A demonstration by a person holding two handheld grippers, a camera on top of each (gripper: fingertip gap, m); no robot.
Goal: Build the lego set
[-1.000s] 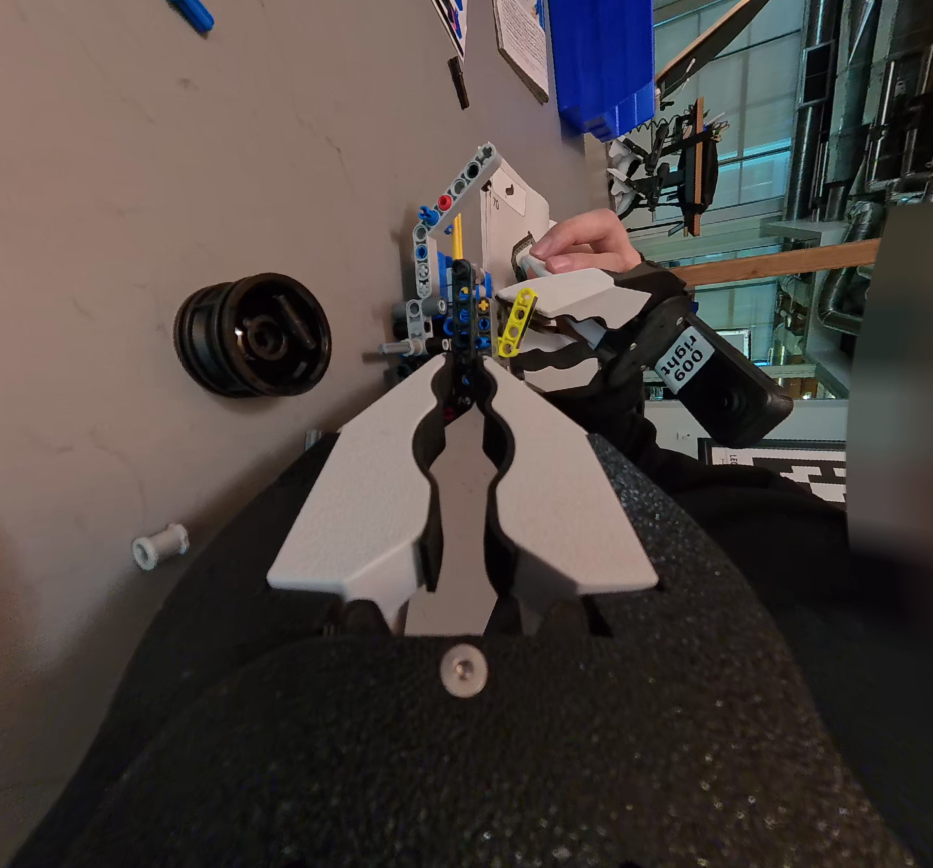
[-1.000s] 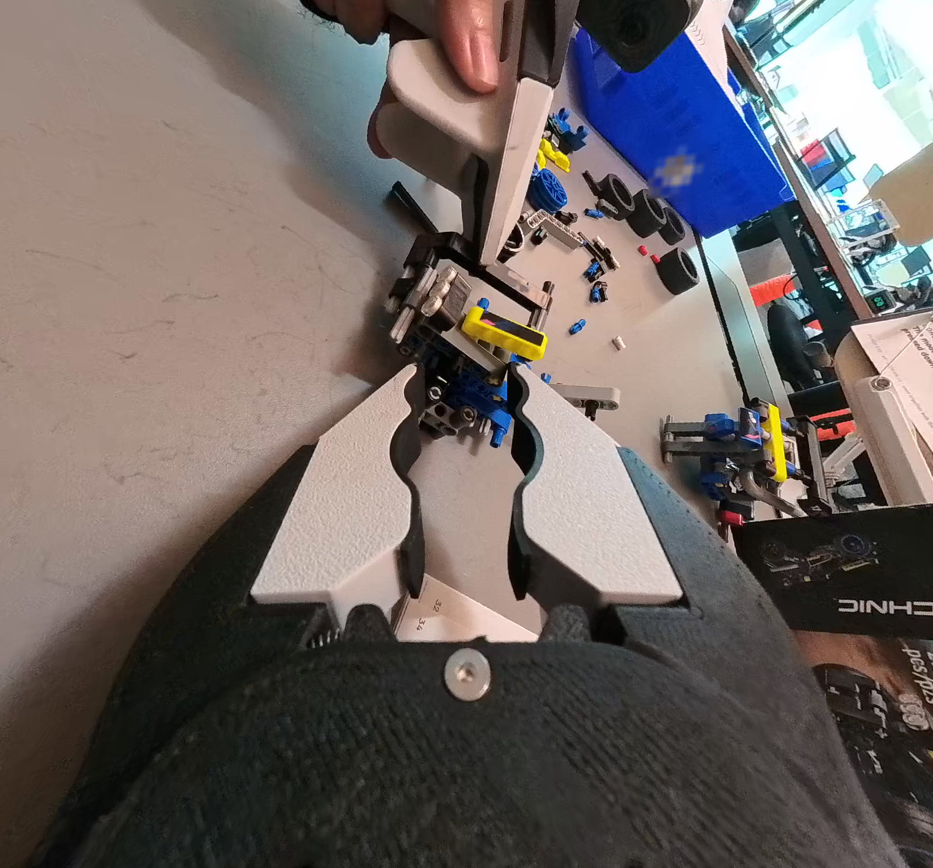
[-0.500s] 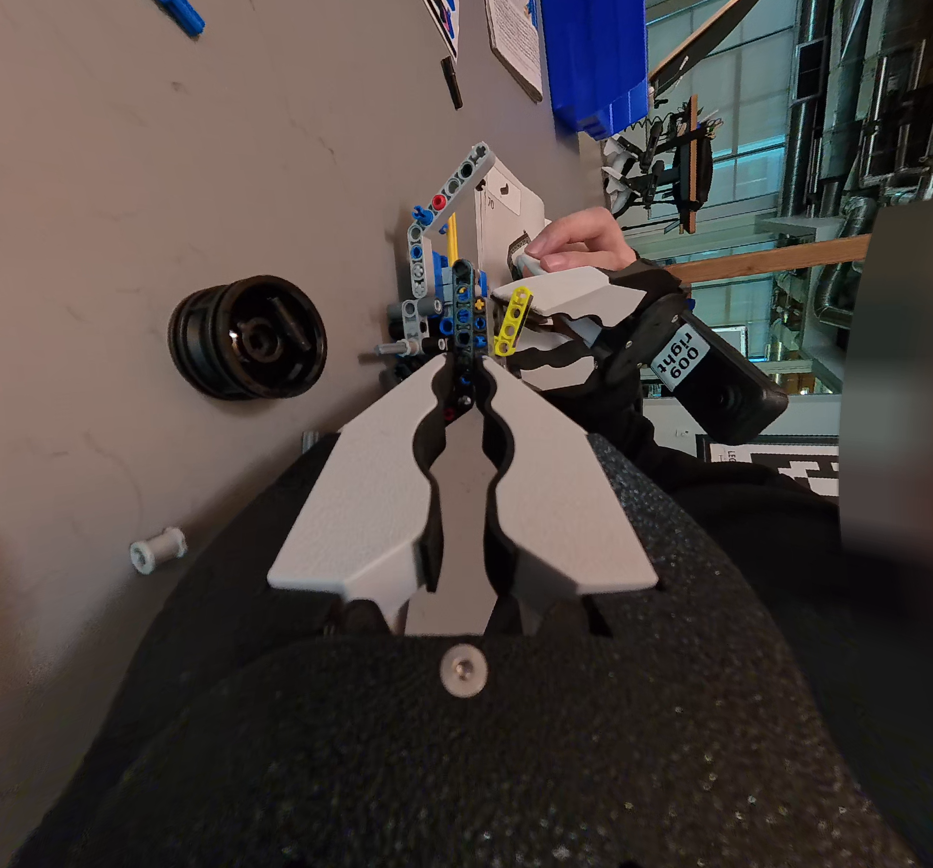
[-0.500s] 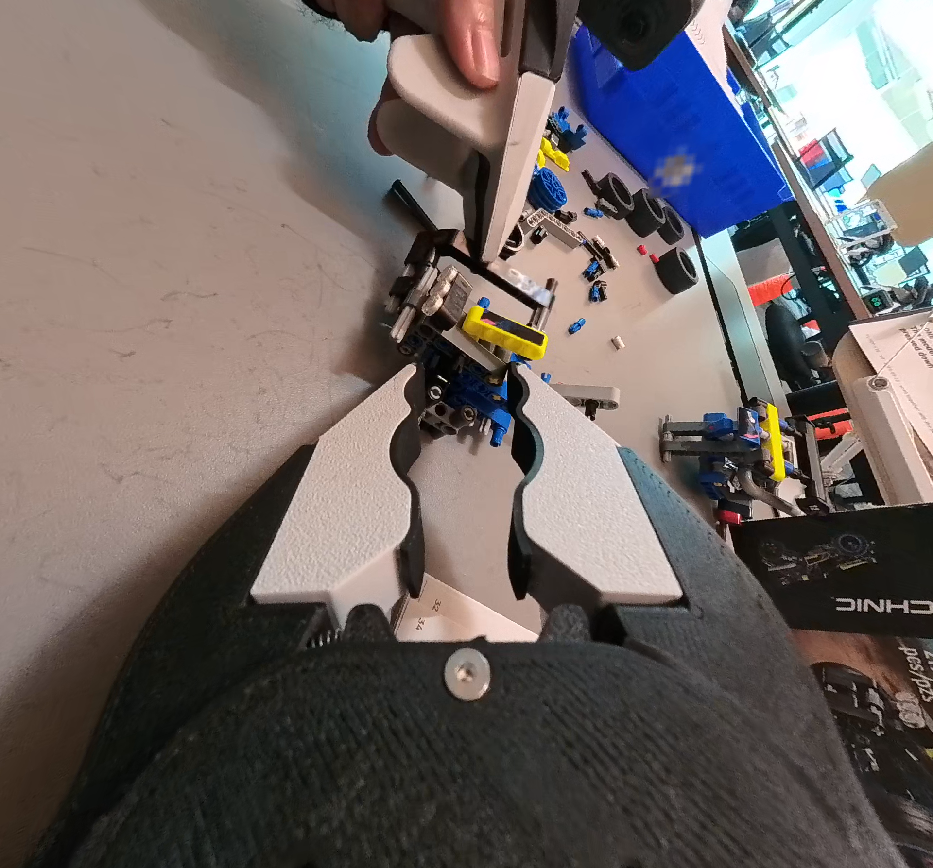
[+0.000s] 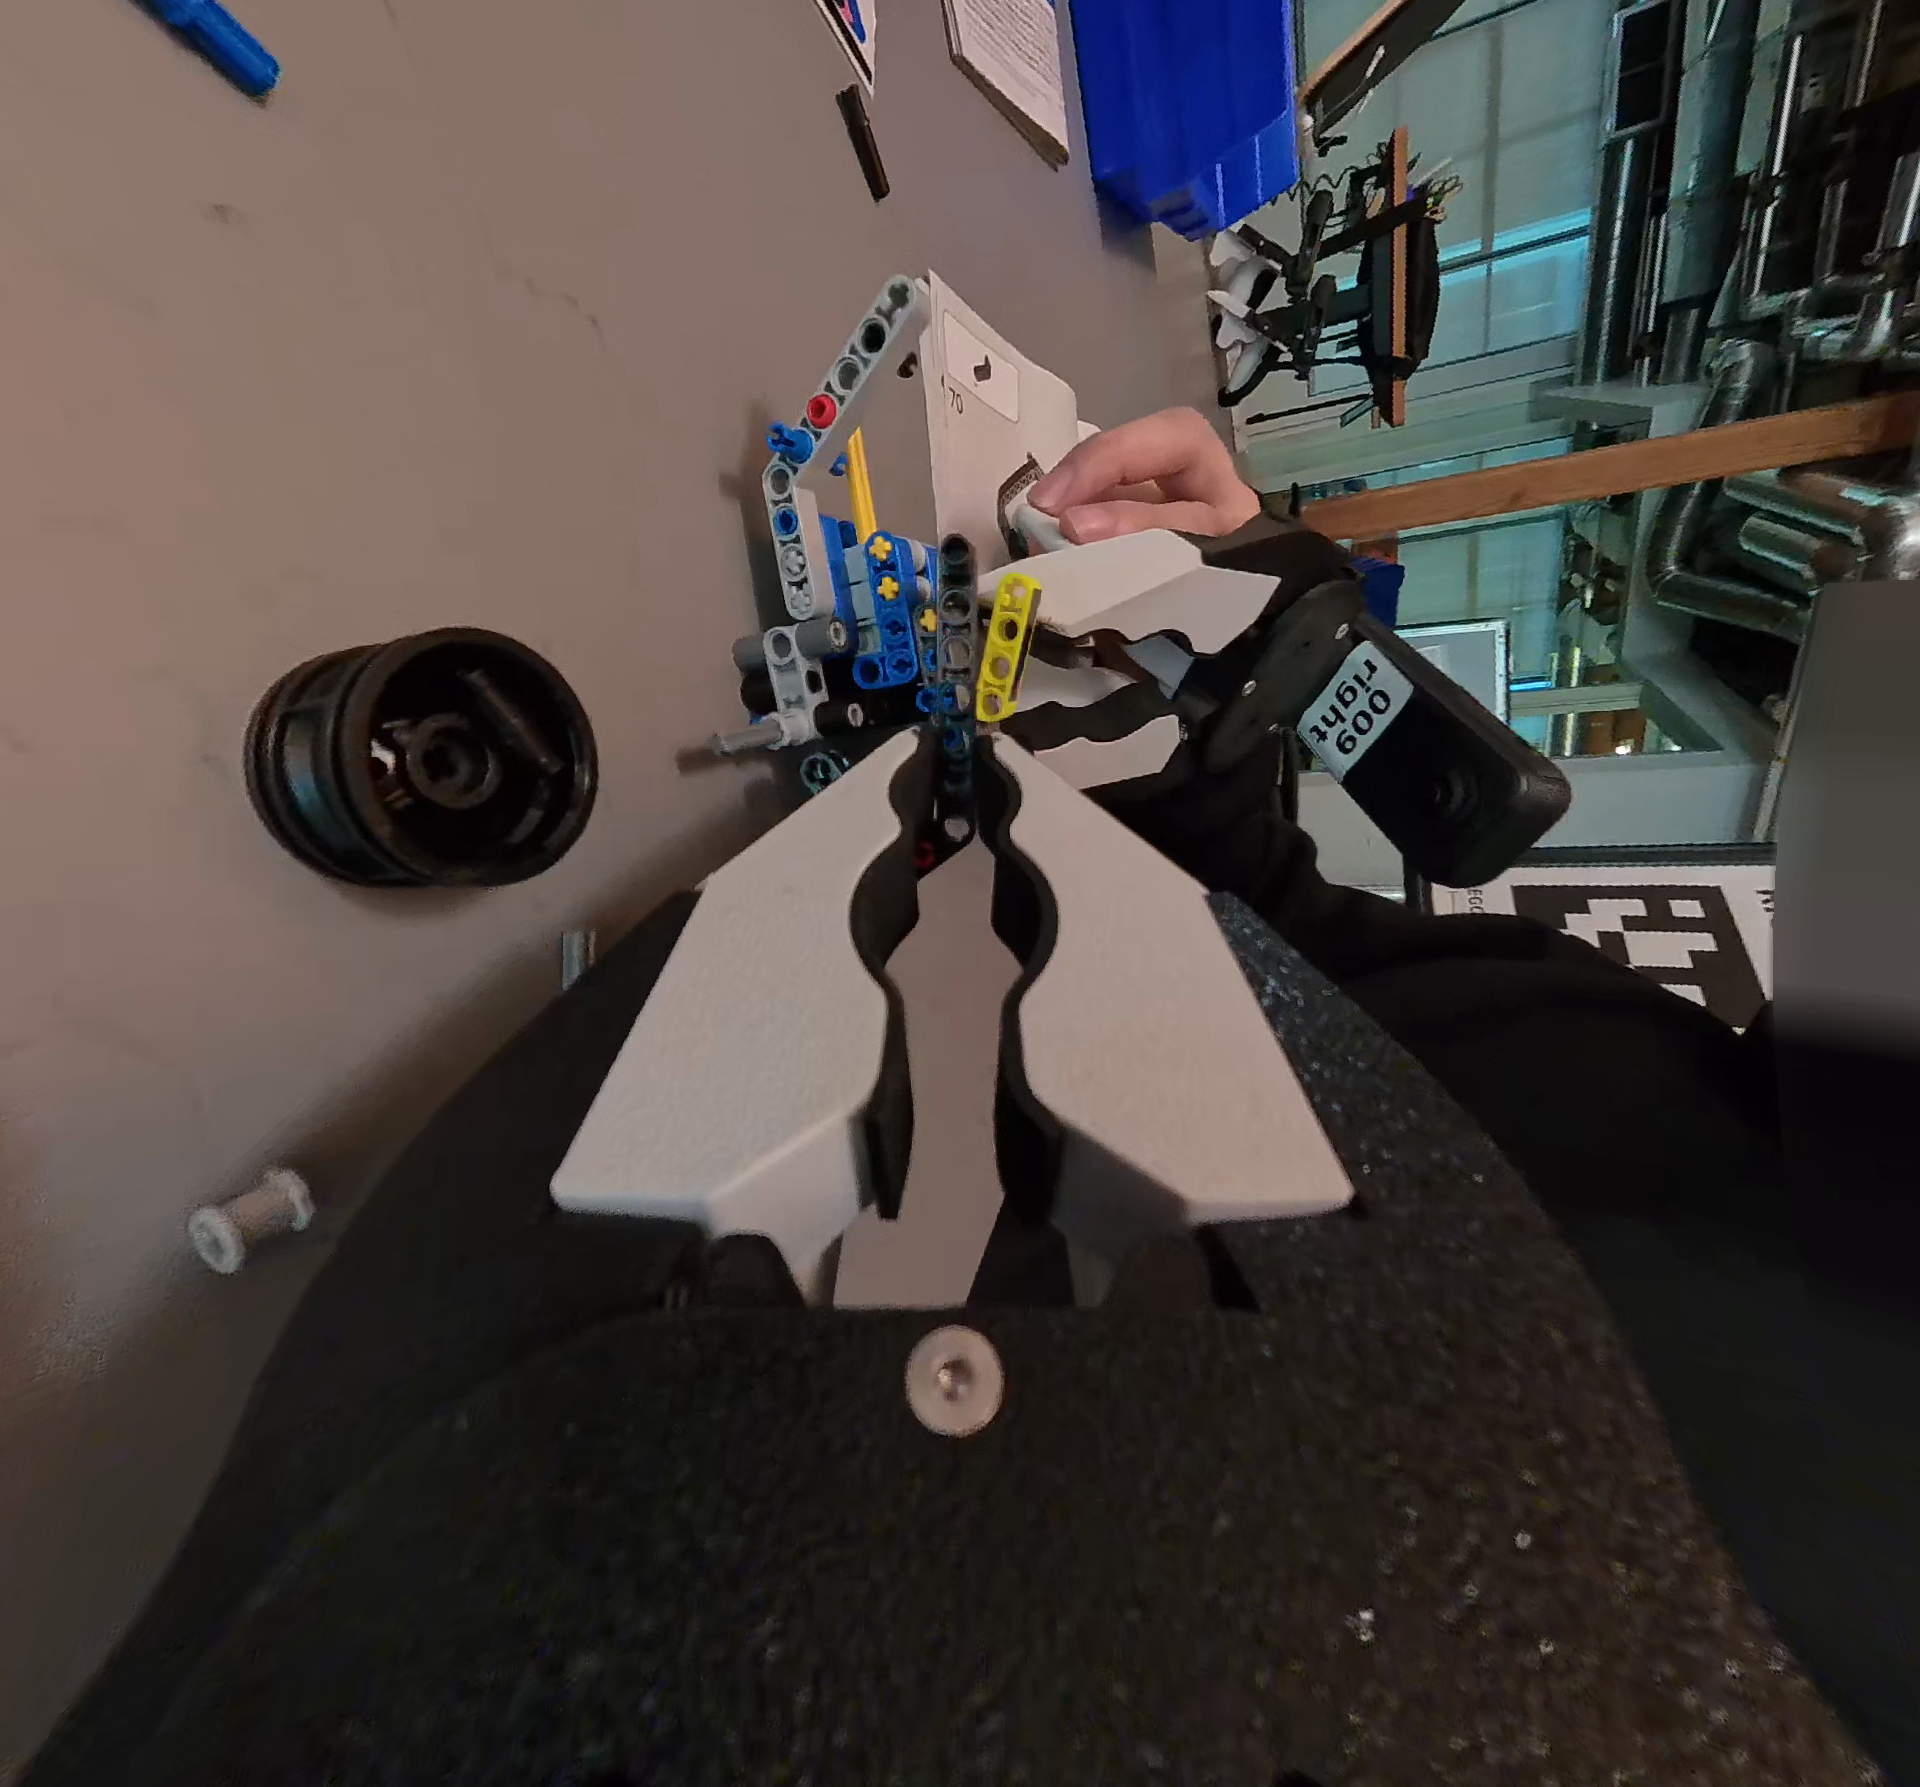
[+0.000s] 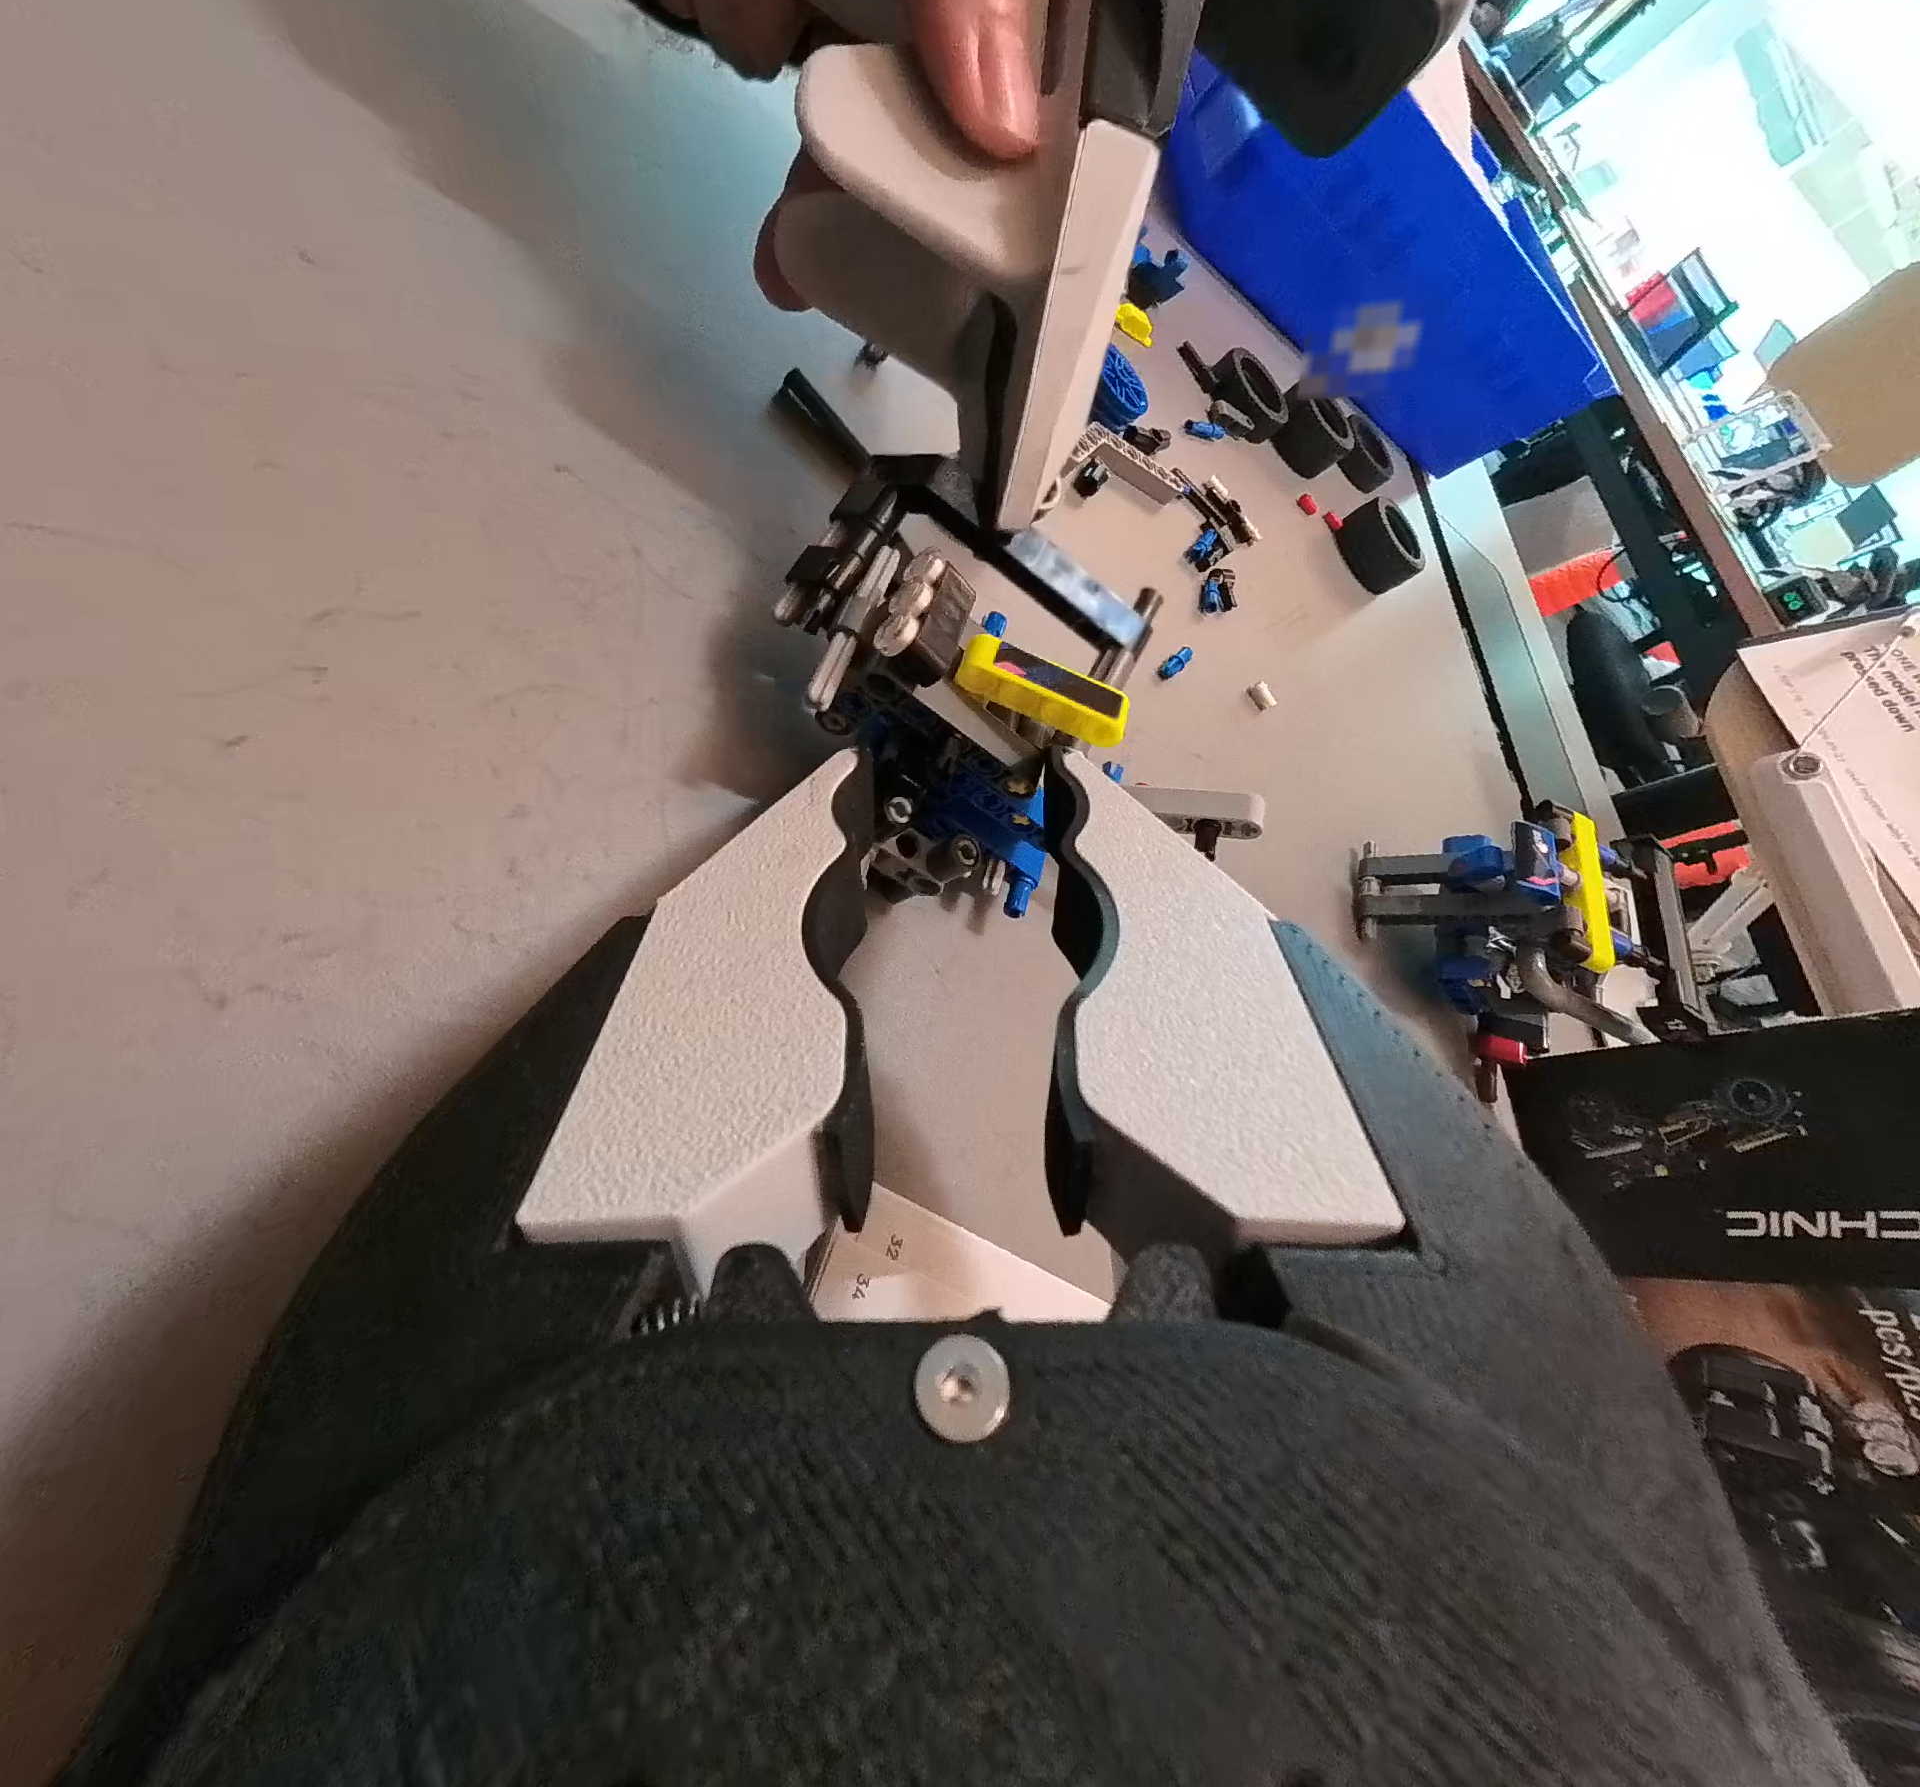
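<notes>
Counter (image 6: 312,387): matte grey surface, faint scuffs, evenly lit. A blue bin (image 6: 1382,283) stands at its far edge. Beyond the counter, large glazed windows (image 5: 1475,75) give a teal daylight cast; brighter, washed-out glare at far right in the right wrist view. A wooden beam (image 5: 1610,470) crosses in front of the glazing. Metal ducts and pipework (image 5: 1787,179) run along the room's side. Office chair (image 6: 1621,688) near the counter's far end.

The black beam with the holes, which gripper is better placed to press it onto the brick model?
Left, probably. The left gripper already pinches the black beam against the brick model, while the right gripper is clamped around the model's base, steadying it.
</notes>
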